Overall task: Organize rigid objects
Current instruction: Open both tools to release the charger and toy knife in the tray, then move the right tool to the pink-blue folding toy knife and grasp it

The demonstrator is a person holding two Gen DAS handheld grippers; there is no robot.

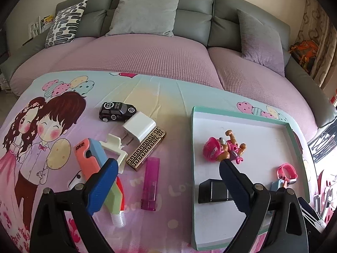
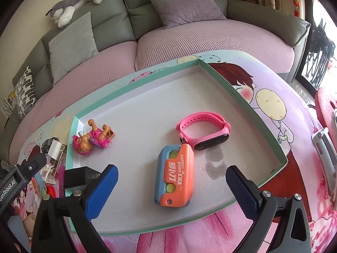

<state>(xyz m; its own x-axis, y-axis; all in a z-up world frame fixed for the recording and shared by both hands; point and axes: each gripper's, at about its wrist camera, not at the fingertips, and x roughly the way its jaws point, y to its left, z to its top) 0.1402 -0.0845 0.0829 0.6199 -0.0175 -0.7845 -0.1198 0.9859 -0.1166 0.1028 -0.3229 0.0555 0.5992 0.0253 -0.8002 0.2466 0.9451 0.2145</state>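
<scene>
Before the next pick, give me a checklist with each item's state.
1. Left hand-held gripper open and holding nothing: ok.
2. Right hand-held gripper open, carrot knife toy lying free in the tray: ok.
3. Bare floor left in the tray for more items: ok.
4. Purple lighter lying apart from its neighbours, easy to grasp: ok.
5. White charger clear of other items: not ok, it touches the patterned gold case.
6. Every loose item still on the cloth counted: cannot tell, the left fingers cover some.
</scene>
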